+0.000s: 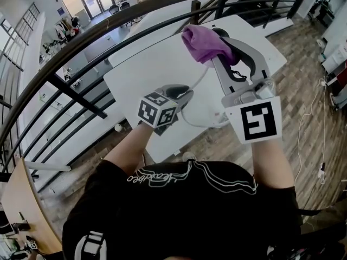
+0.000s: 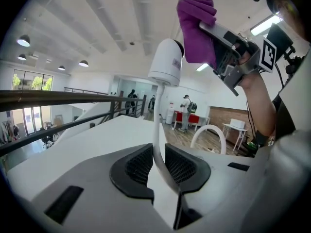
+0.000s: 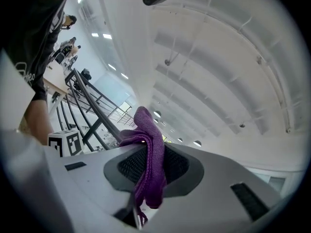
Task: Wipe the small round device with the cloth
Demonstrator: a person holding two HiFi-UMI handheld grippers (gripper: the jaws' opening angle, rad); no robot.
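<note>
The small round device (image 2: 166, 62) is white with a dark face and sits on top of a thin white stem (image 2: 156, 130). My left gripper (image 2: 159, 161) is shut on that stem, which runs up between its pads, and holds the device over the table. In the head view the left gripper (image 1: 184, 93) is at centre and the stem (image 1: 201, 76) curves up toward the cloth. My right gripper (image 1: 215, 54) is shut on a purple cloth (image 1: 200, 43). The cloth (image 2: 194, 28) touches the top right of the device's head. It hangs bunched between the right gripper's (image 3: 153, 164) pads, purple cloth (image 3: 151, 149).
Below both grippers is a white table (image 1: 146, 64). A dark metal railing (image 1: 81, 42) curves along its far side. A loop of white cable (image 1: 201, 124) hangs near the table's front edge. A wooden floor (image 1: 303, 64) with a thin cable lies to the right.
</note>
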